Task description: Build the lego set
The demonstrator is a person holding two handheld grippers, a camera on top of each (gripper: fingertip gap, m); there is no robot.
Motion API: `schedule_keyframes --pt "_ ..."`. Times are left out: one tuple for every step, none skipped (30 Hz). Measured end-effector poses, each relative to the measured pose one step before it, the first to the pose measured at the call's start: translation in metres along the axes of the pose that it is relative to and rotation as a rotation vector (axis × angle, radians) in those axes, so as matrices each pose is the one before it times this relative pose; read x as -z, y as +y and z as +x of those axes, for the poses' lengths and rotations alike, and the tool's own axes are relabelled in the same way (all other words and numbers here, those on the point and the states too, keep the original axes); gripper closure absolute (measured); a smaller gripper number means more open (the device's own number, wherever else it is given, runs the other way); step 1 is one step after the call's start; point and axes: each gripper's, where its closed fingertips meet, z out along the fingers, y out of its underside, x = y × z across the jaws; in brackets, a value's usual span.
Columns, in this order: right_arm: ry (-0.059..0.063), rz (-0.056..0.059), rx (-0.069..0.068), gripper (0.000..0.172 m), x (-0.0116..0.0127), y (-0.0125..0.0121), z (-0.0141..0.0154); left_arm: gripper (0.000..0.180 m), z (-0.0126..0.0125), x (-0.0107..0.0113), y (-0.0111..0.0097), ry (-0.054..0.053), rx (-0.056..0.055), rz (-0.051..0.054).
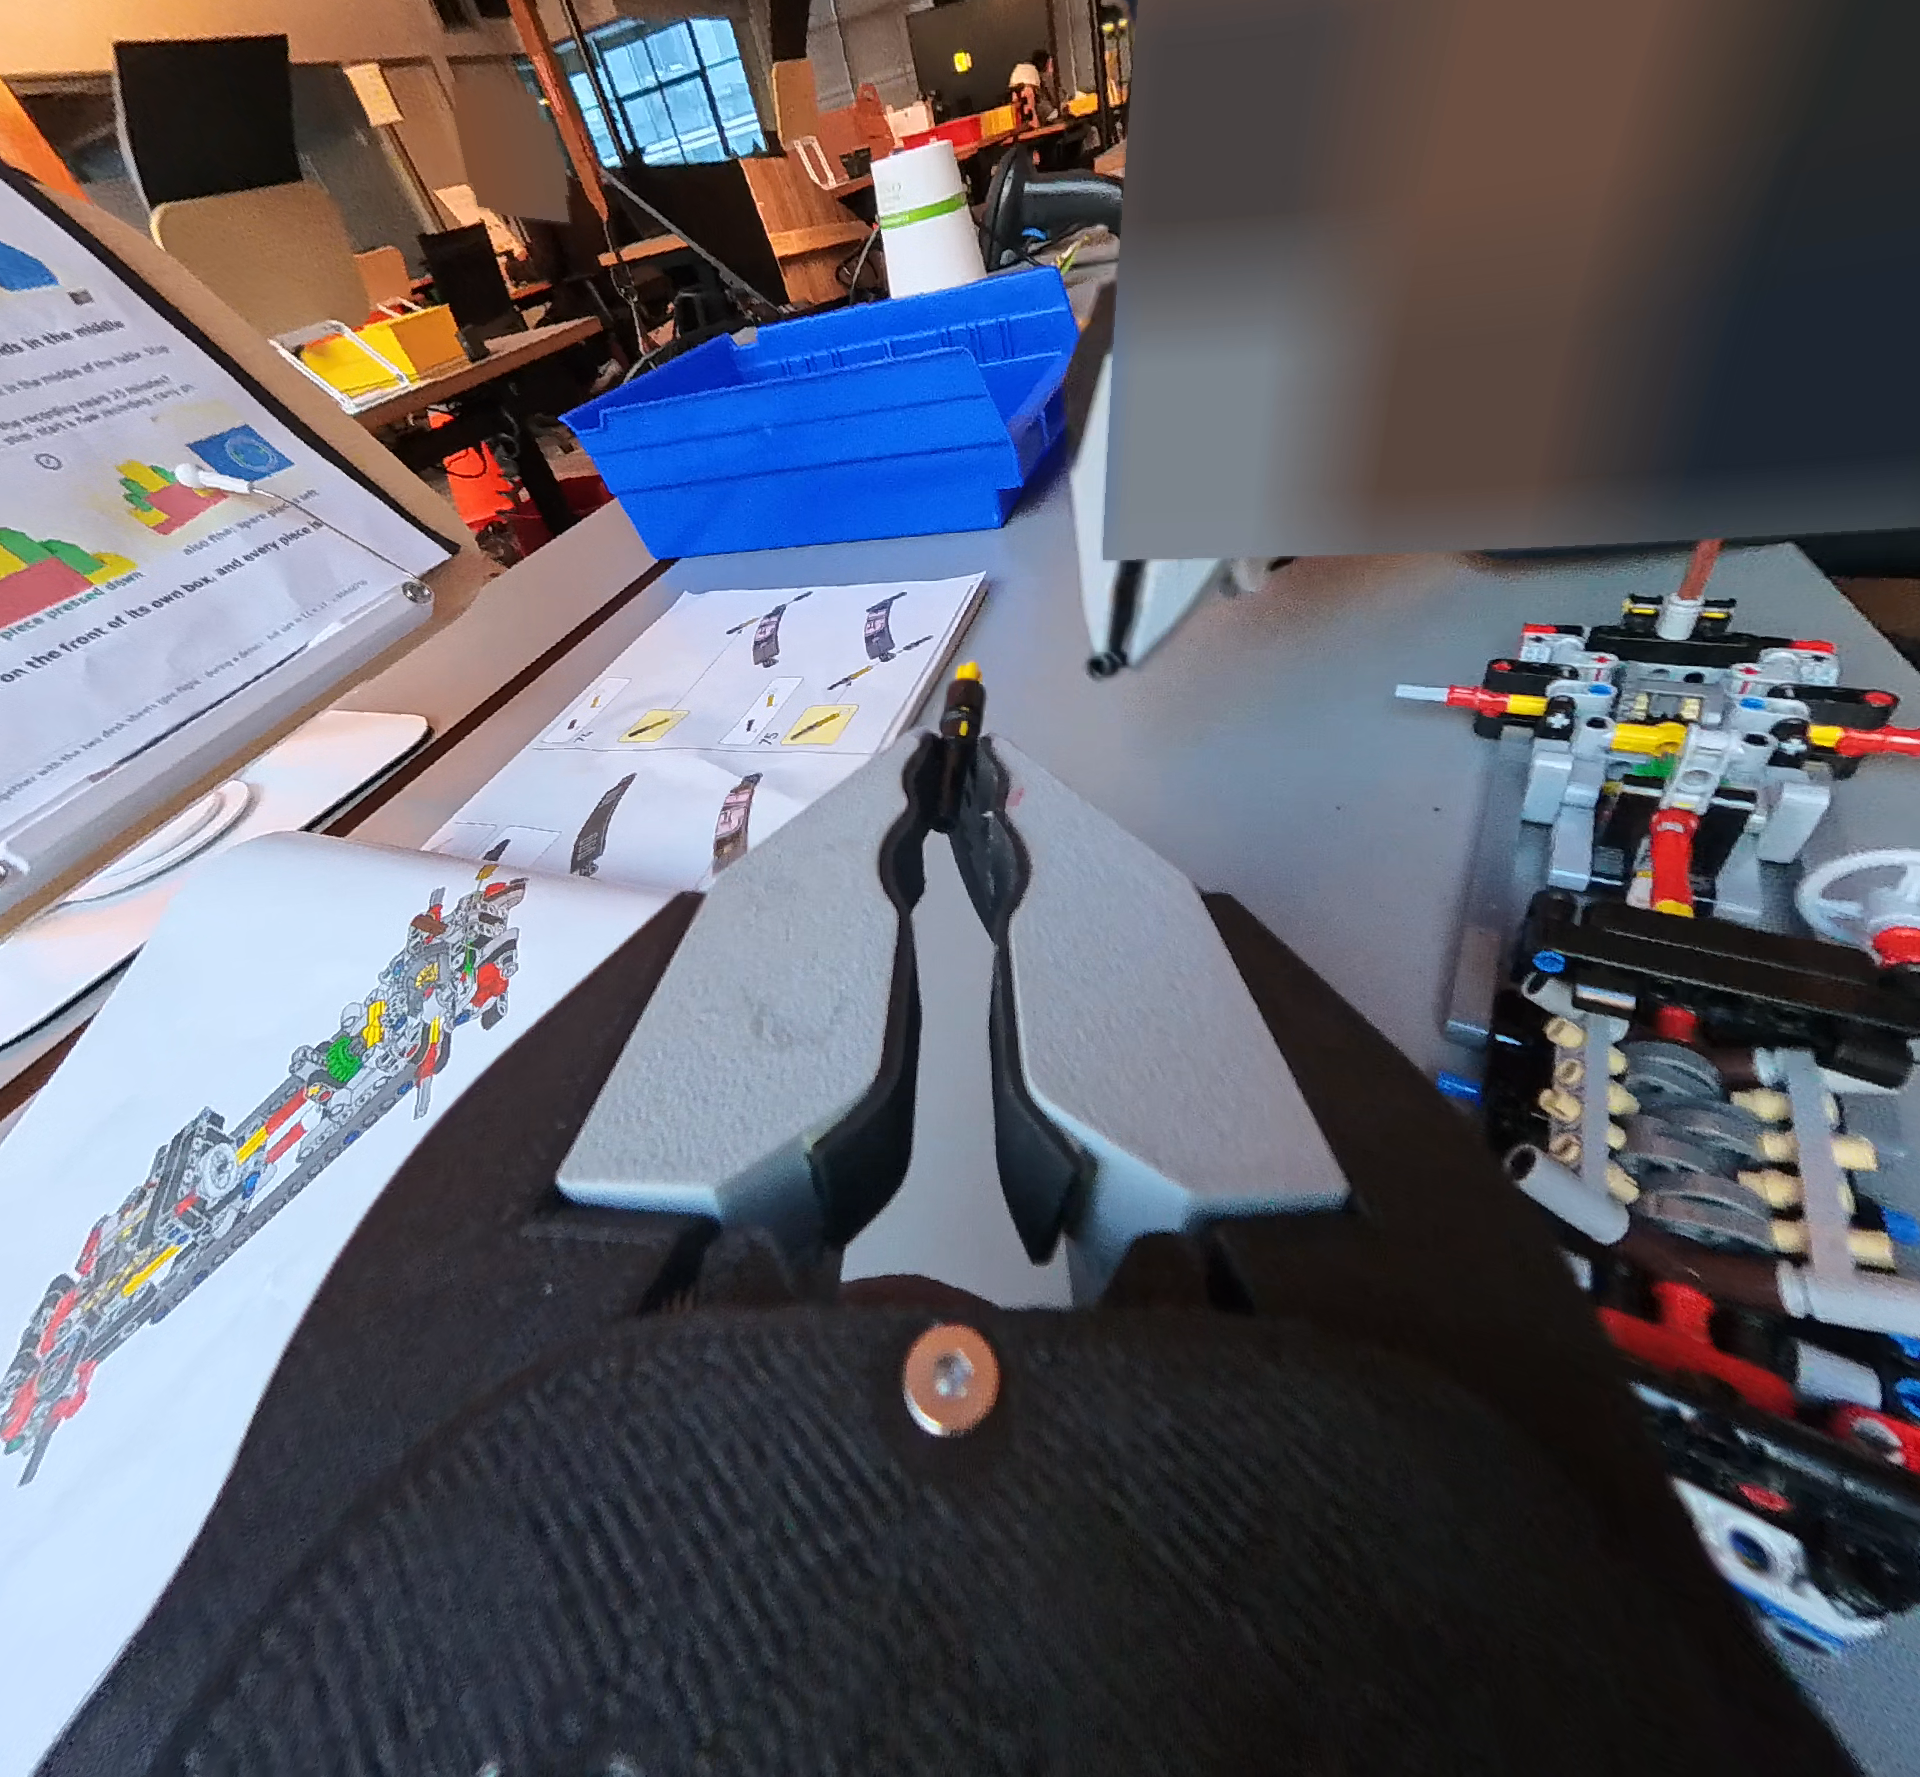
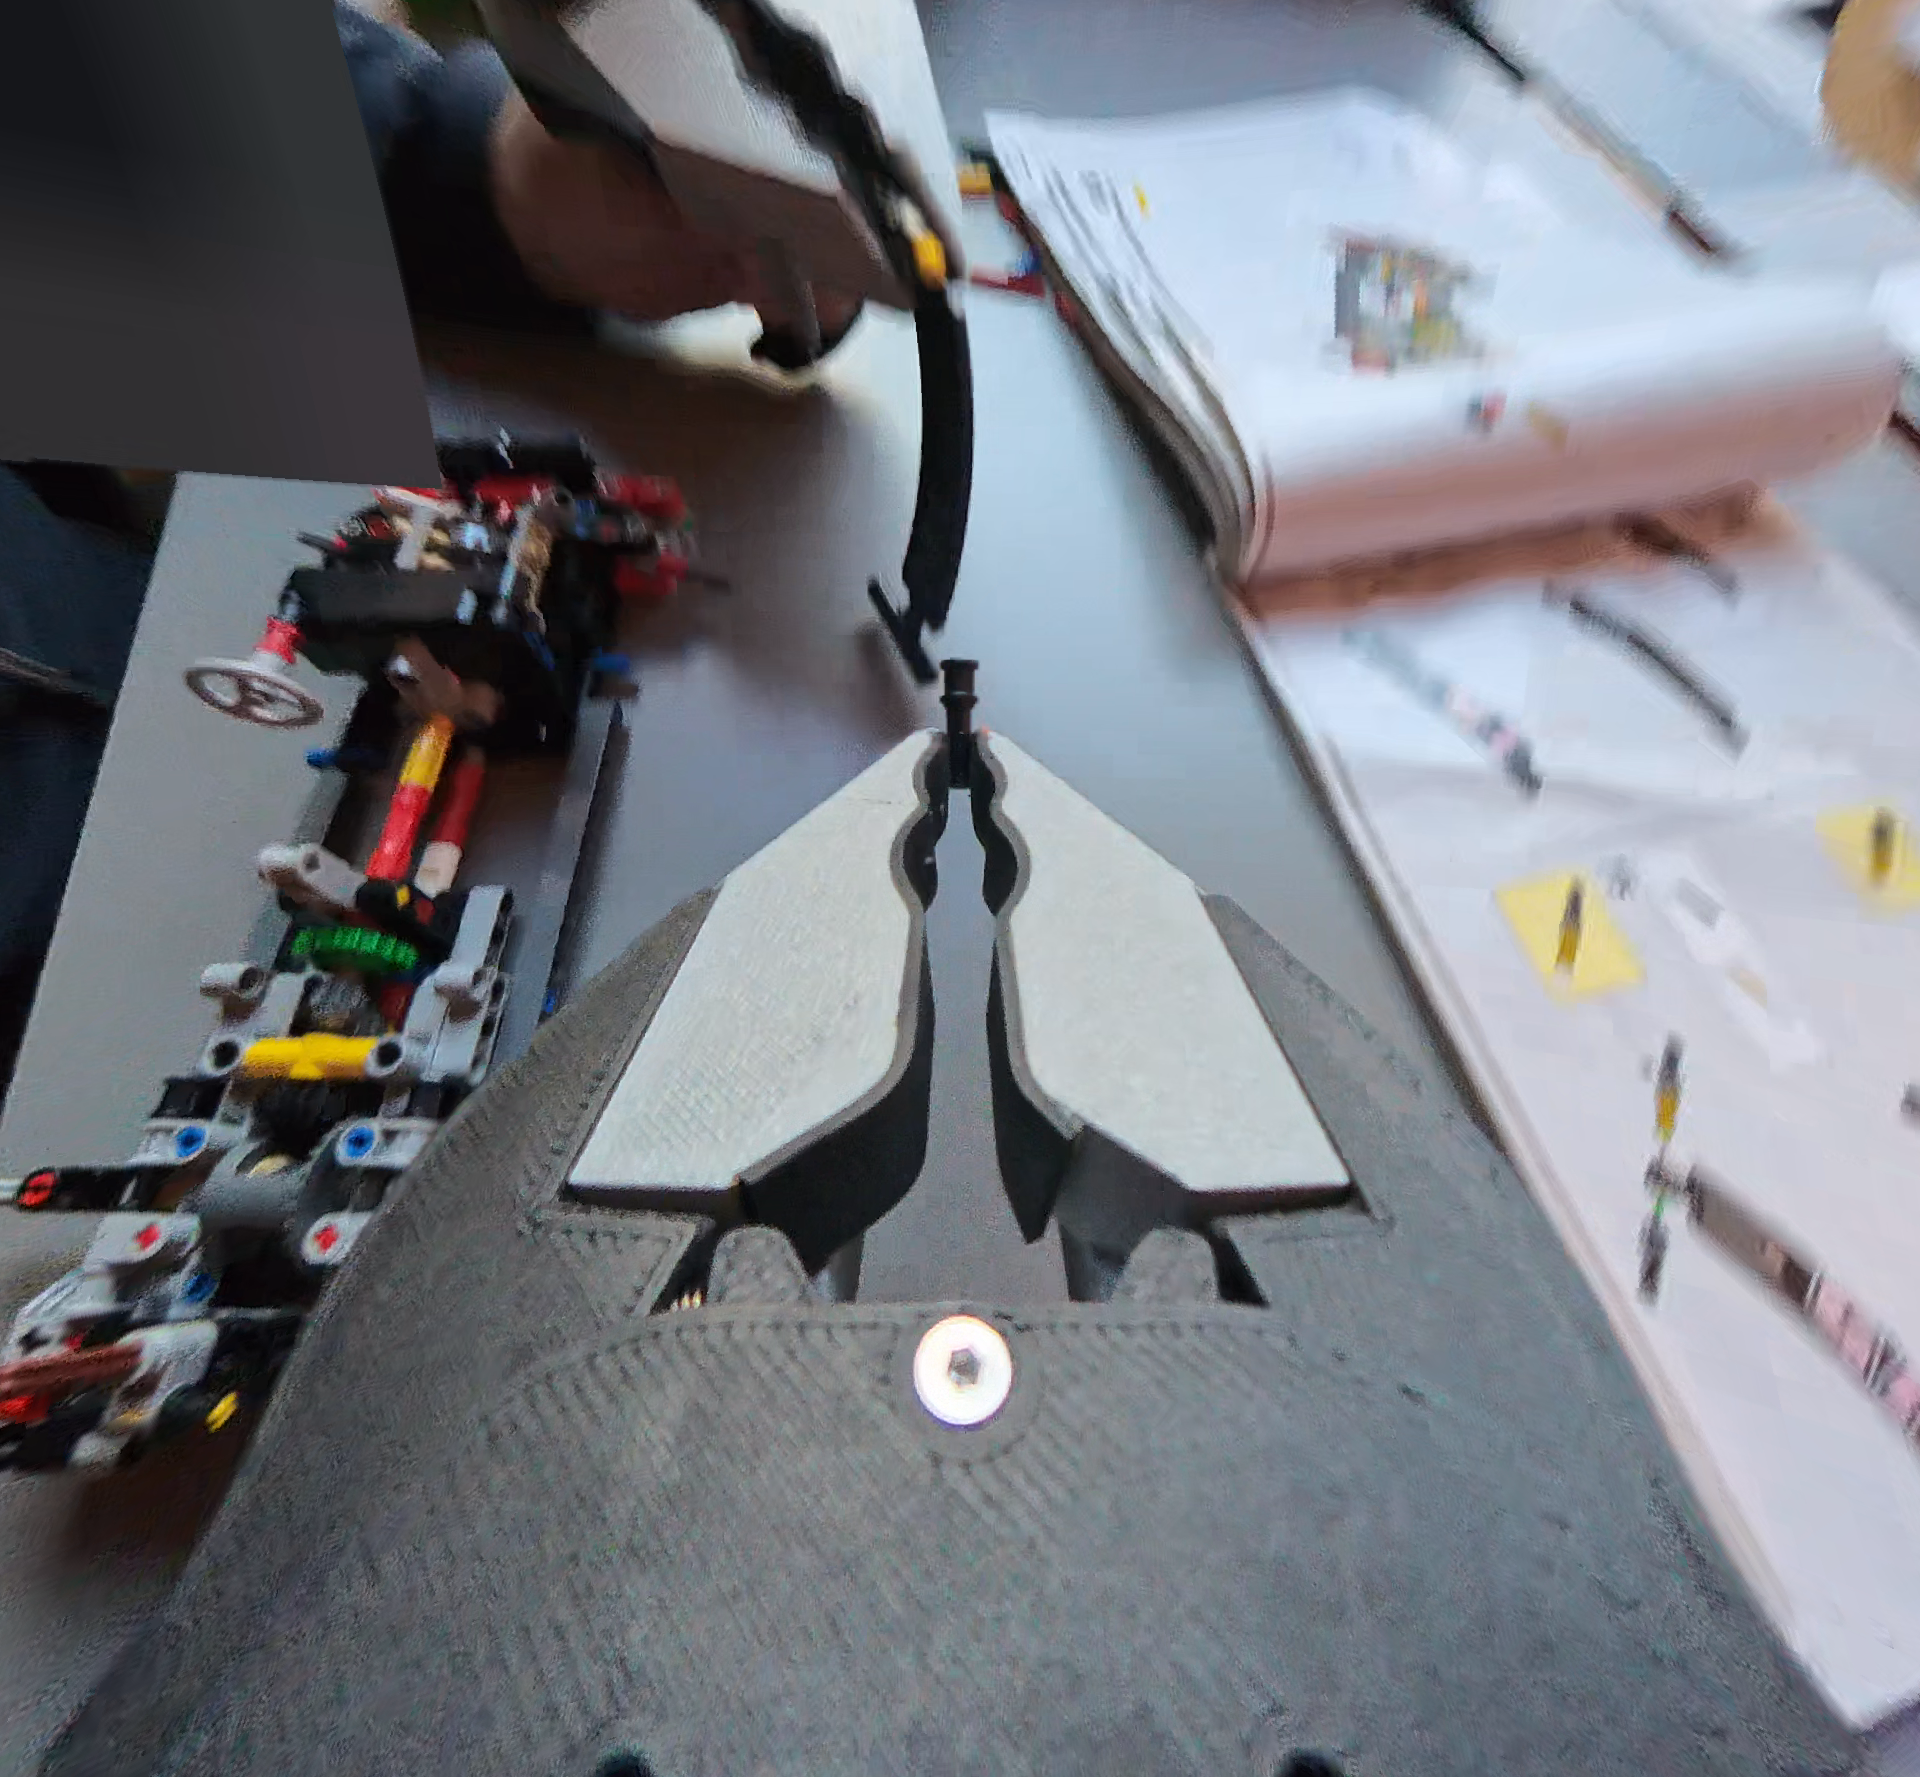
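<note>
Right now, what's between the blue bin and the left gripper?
In the left wrist view, an open instruction booklet lies flat on the grey table between the blue bin and the left gripper.

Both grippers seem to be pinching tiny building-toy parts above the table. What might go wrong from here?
The right gripper pinches a small black pin only at its fingertips; it might twist or pop out.

The left gripper holds a long curved black piece by its yellow-tipped end, so the free end may swing or slip.

A dropped pin could be hard to spot on the dark table.
</note>
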Motion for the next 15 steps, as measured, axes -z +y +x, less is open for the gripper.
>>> schedule_keyframes --pt "-0.0109 0.0394 0.046 0.171 -0.00192 -0.01124 0.00062 0.177 0.00079 0.00019 0.00026 0.005 0.002 -0.0081" --pt "-0.0127 0.0272 0.0359 0.171 -0.00255 -0.00911 0.00061 0.177 0.00068 0.0 0.0 0.0039 0.0026 -0.0039" --pt "-0.0209 0.0142 0.0217 0.171 -0.00308 -0.00674 -0.00015 0.177 0.00082 -0.00031 -0.00006 0.0053 0.0035 -0.002" --pt "-0.023 0.0055 0.0115 0.171 -0.00338 -0.00491 -0.00018 0.177 0.00068 -0.00054 0.00064 0.0045 0.0055 -0.0042" --pt "-0.0165 0.0023 0.0095 0.171 -0.00319 -0.00378 0.00074 0.177 0.00069 -0.00073 0.00097 0.005 0.0072 -0.0052" --pt "-0.0105 0.0016 0.0108 0.171 -0.0027 -0.00319 0.00118 0.177 0.00065 -0.0005 0.00079 0.0049 0.0057 -0.0029" --pt "-0.0107 0.0023 0.0102 0.171 -0.00189 -0.00304 0.00062 0.177 0.00029 -0.00048 0.00076 0.002 0.0053 -0.0036" --pt "-0.0183 0.0029 0.0065 0.171 -0.00117 -0.00304 -0.00106 0.177 0.00007 -0.00032 0.00042 0.0009 0.0056 -0.0047" --pt "-0.0197 -0.0012 0.0019 0.171 -0.00058 -0.00256 -0.0016 0.177 -0.00022 0.00002 -0.00003 -0.0001 0.0054 -0.0022" --pt "-0.0159 -0.0038 0.0019 0.171 -0.00006 -0.00207 -0.00128 0.178 -0.00019 0.00035 -0.00067 -0.0003 0.0054 0.0008" --pt "-0.0157 -0.0033 0.0059 0.172 0.00026 -0.00193 -0.00154 0.177 -0.00075 0.00046 -0.00075 -0.0026 0.0059 0.0011" --pt "-0.0141 -0.0029 0.0077 0.171 0.00015 -0.0018 -0.00105 0.177 -0.00091 0.00046 -0.00033 -0.003 0.0089 -0.0003" --pt "-0.0095 -0.0063 0.0052 0.171 -0.00019 -0.00118 0.00043 0.177 -0.00042 0.00038 -0.00037 0.0004 0.0111 0.0" --pt "-0.0105 -0.0113 -0.0001 0.171 -0.00059 -0.00019 0.0011 0.177 -0.00018 0.00049 -0.00049 0.0011 0.0098 0.0015" --pt "-0.0155 -0.0078 -0.0033 0.171 -0.00103 -0.00031 0.00101 0.177 -0.00012 0.00062 -0.00046 0.0 0.007 0.0018"
